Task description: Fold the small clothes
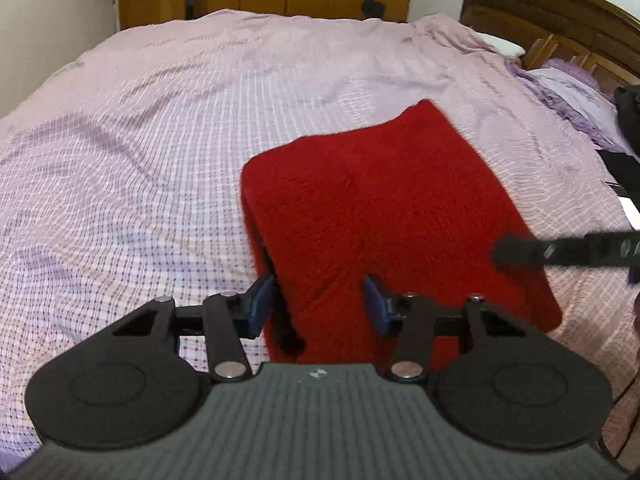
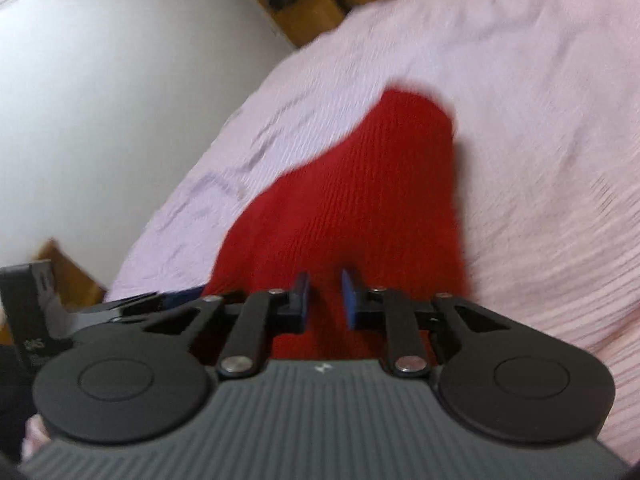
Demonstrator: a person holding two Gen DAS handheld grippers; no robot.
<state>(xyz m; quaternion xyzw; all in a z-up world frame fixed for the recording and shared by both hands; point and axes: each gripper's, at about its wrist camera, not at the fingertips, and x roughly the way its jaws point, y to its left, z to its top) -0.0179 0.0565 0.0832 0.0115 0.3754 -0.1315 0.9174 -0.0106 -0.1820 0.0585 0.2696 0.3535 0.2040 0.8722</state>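
Your left claw [image 1: 320, 306] hangs low over the near end of the red knitted garment [image 1: 384, 216], its blue-padded fingers [image 1: 258, 306] spread wide apart with nothing between them but the cloth below. Whether the pads touch the fabric you cannot tell from this angle. The garment lies on the bed [image 1: 140, 140], on the pink checked sheet, toward the near right side; it looks folded, with a doubled edge along its left side. A dark strip [image 1: 286, 320] runs down that left edge near your left pad, and what it is stays unclear. The garment's near edge is hidden under the claw's body.

From the right, a blurred black bar [image 1: 560, 250] reaches in over the garment's right edge; it is most likely part of your right claw, cut off by the frame.

In the right wrist view your right claw [image 2: 326, 298] sits over the same red garment [image 2: 360, 192], fingers parted with a narrow gap and red cloth showing through it. Motion blur smears this view, so you cannot tell whether the pads pinch any fabric. The bed [image 2: 540, 120] surrounds the garment, and at the far left a black device [image 2: 36, 312] is cut off by the frame.

A purple pillow [image 1: 568, 96] lies by the wooden headboard [image 1: 560, 20], partly cut off.
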